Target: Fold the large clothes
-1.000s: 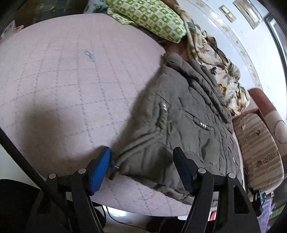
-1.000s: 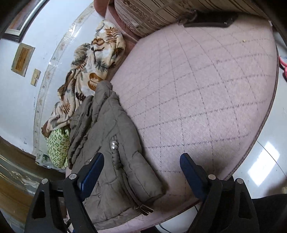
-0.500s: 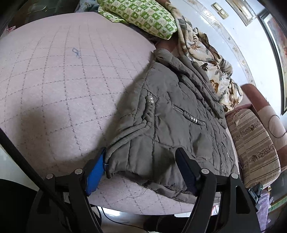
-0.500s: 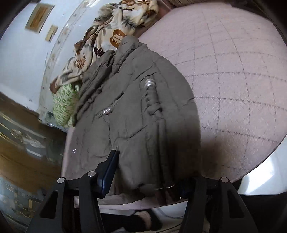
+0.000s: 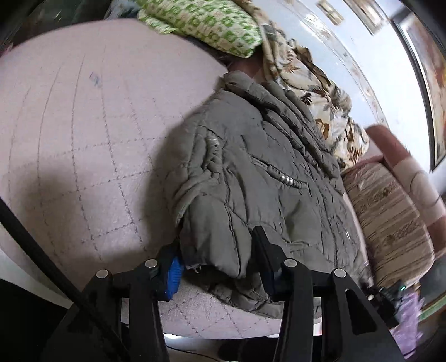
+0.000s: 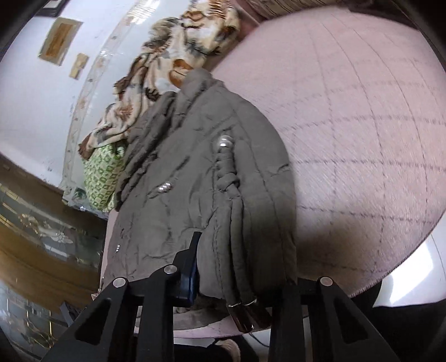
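Note:
A grey-green quilted jacket (image 5: 264, 167) lies on a pink quilted bed (image 5: 83, 125), collar far, hem at the near edge. My left gripper (image 5: 217, 264) is closing its jaws, with the jacket's near left hem corner bunched between the blue pad (image 5: 174, 274) and the other finger (image 5: 262, 250). In the right wrist view the same jacket (image 6: 195, 181) fills the middle. My right gripper (image 6: 242, 267) is closing too, with the folded hem and its metal clasp between its jaws. Its right finger is hidden behind the cloth.
A green patterned pillow (image 5: 209, 25) and a floral blanket (image 5: 320, 105) lie at the bed's far side against the wall. A striped cushion (image 5: 390, 217) sits to the right. The bed's near edge (image 6: 390, 273) drops to a shiny floor. Bare bedding (image 6: 362, 111) stretches beside the jacket.
Both grippers have narrowed their jaws onto the jacket's near hem. The right one swung from the bare bedding over onto the jacket. The hem now bunches up between the left fingers.

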